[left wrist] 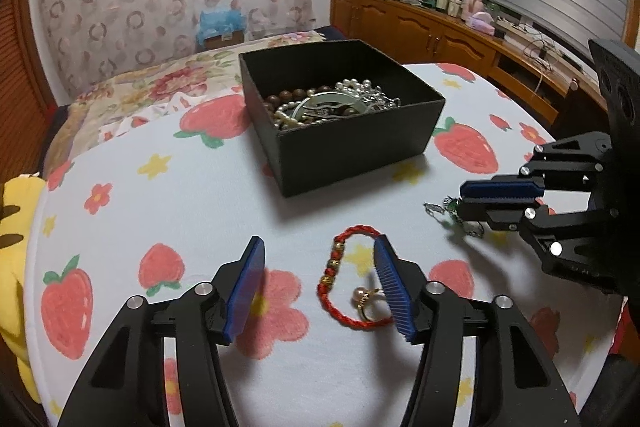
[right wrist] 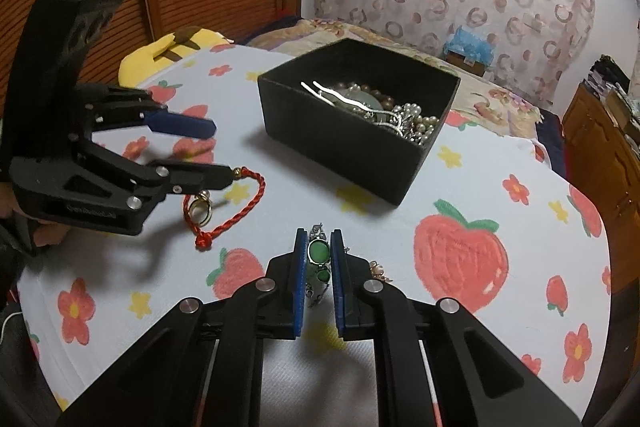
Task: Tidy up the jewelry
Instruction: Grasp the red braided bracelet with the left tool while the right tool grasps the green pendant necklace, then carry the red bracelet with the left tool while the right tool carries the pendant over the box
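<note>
A black box (left wrist: 360, 151) (right wrist: 344, 143) holds pearl and wooden bead strands and a jade disc. A red braided bracelet (left wrist: 332, 279) (right wrist: 236, 215) and a gold pearl ring (left wrist: 366, 301) (right wrist: 198, 213) lie on the strawberry tablecloth. My left gripper (left wrist: 320, 247) (right wrist: 222, 149) is open, low over the cloth, its right finger touching the bracelet's edge. My right gripper (right wrist: 319, 241) (left wrist: 460, 199) is shut on a silver and green-stone piece (right wrist: 319, 255) (left wrist: 450, 209) just above the cloth.
The round table (left wrist: 200, 211) stands beside a bed with a floral cover (left wrist: 132, 95). A yellow plush (left wrist: 16, 227) lies at the table's left edge. A wooden sideboard (left wrist: 440, 35) with clutter runs along the right wall. Another small beaded piece (right wrist: 378, 269) lies beside my right finger.
</note>
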{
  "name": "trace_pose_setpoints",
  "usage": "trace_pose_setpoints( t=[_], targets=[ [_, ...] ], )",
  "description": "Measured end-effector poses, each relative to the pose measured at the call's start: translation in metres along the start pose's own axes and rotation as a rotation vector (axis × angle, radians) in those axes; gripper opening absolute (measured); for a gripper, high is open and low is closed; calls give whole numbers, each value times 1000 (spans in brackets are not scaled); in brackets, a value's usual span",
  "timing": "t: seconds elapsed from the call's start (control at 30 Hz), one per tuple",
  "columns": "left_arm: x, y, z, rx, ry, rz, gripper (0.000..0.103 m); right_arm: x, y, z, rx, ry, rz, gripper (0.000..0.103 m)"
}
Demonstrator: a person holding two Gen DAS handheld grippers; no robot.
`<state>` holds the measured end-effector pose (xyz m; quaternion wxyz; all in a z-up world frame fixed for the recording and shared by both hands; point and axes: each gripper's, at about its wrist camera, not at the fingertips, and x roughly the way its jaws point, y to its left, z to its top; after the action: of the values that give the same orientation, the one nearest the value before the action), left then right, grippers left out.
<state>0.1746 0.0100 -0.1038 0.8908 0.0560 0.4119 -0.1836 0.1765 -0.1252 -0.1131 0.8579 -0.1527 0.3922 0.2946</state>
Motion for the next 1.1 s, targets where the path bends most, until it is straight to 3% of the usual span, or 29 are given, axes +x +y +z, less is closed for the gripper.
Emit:
trace_pose_setpoints(
  t=[0.07,0.2,0.33,0.77,1.1],
  targets=[
    [3,-1,0,4,13,1,37,-3,-1,0,2,-7,-2,13],
    [10,-5,0,13,31,10,26,-9,-5,1,6,-19,-1,13],
    [10,-7,0,31,34,25,6,-11,-6,1,10,-24,-2,13],
    [-24,0,11,-27,-67,60,6,-35,-8,9,13,-76,-1,13],
    [-49,0,32,-34,-142,84,6,-64,-10,44,-17,-168,-10,13]
  ],
)
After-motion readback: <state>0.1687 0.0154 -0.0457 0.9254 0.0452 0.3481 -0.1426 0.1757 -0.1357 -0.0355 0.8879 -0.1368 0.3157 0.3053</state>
